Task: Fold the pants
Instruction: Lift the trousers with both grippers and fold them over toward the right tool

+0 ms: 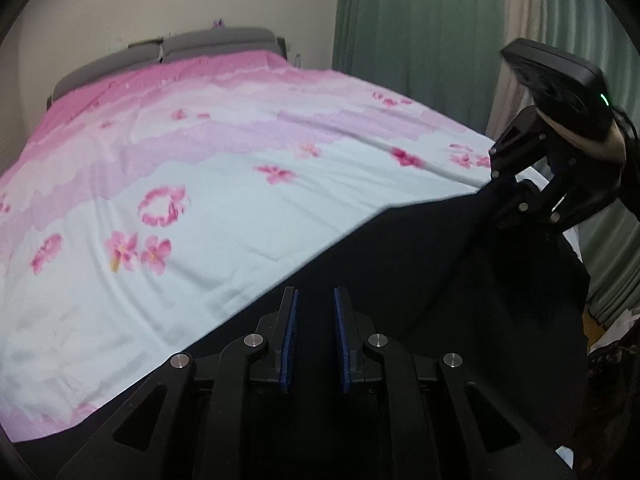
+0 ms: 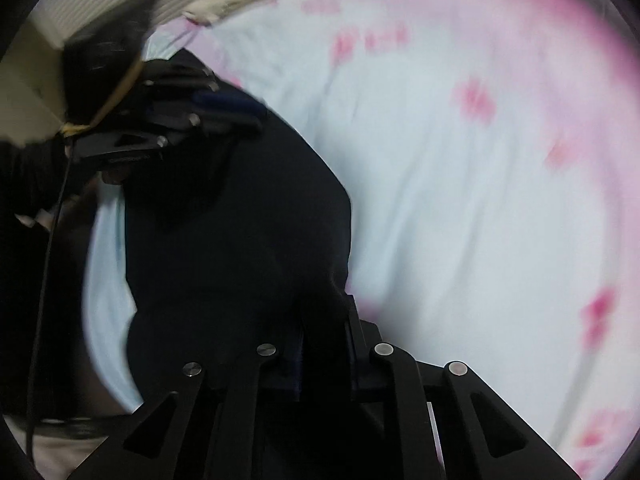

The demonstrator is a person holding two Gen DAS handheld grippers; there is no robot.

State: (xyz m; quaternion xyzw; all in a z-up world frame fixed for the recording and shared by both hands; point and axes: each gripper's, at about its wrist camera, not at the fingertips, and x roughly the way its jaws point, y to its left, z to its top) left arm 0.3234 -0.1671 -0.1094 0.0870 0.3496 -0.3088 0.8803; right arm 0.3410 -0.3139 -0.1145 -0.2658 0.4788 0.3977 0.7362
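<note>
Black pants [image 1: 400, 280] lie along the near edge of a bed; the same pants [image 2: 240, 220] fill the middle of the blurred right wrist view. My left gripper [image 1: 315, 296] hovers over the cloth. Its blue pads [image 1: 289, 336] stand a narrow gap apart, with no fold seen pinched between them. From the right wrist it appears as a blurred left gripper [image 2: 240, 110] at the pants' far end. My right gripper [image 1: 500, 192] is at the other end, where the cloth rises in a peak to its fingers. Close up, the right gripper [image 2: 326, 320] has black cloth running between its jaws.
The bed wears a white and pink flowered sheet [image 1: 200, 152], seen again as the sheet [image 2: 460, 200]. A grey headboard [image 1: 208, 42] stands at the far end by a pale wall. Green curtains [image 1: 420, 20] hang to the right. A black cable [image 2: 48, 260] trails from the left gripper.
</note>
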